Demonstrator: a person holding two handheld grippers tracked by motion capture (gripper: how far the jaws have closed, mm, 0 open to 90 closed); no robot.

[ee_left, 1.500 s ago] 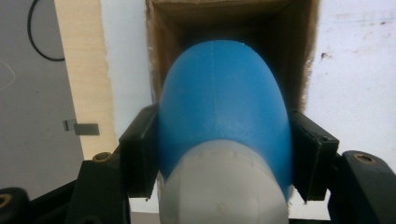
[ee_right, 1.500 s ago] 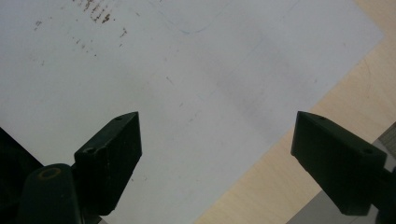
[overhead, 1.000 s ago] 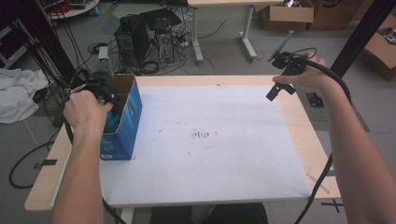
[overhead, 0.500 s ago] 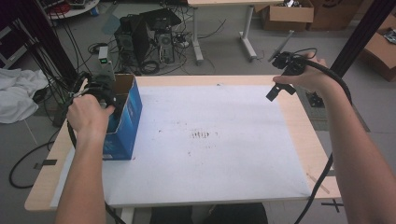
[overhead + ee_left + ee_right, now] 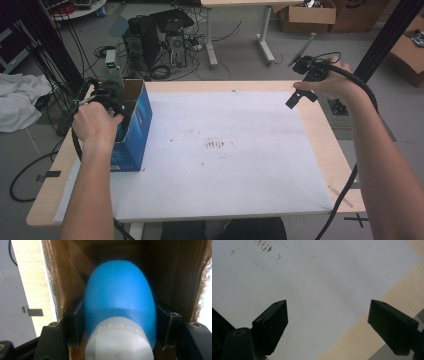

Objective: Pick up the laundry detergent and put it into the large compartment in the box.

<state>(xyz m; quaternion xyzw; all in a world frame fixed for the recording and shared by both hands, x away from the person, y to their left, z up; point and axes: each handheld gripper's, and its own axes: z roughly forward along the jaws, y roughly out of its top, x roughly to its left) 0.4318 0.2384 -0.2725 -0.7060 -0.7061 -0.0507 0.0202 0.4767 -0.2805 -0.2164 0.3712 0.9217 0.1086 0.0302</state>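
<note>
In the left gripper view, the 2 black jaws of the left gripper (image 5: 119, 322) are closed against the sides of a blue bulb (image 5: 120, 297) with a white base, held between them. The bulb is seen inside a box (image 5: 180, 275) with brown cardboard walls; its rounded blue end points away from the camera, into the box. Whether the bulb touches the box floor cannot be told. Beyond the left wall of the box, a strip of wooden table (image 5: 27, 272) is seen.

In the high view, the left gripper (image 5: 107, 97) is held by the left hand (image 5: 95, 125) over the open top of the box (image 5: 135, 130), which is blue outside and stands on the left part of the table (image 5: 325, 145), at the left edge of a white sheet (image 5: 225, 150).

In the right gripper view, the jaws of the right gripper (image 5: 328, 327) are spread wide, with nothing between them. Beneath them the white sheet (image 5: 287, 277), marked with small dark specks, and a corner of bare wood (image 5: 392, 290) are seen.

In the high view, the right gripper (image 5: 302, 82) is held by the right hand (image 5: 327, 82) above the far right corner of the table, well apart from the box. A black cable (image 5: 357, 120) trails from it along the right forearm. Faint dark marks (image 5: 216, 145) lie near the middle of the sheet.
</note>
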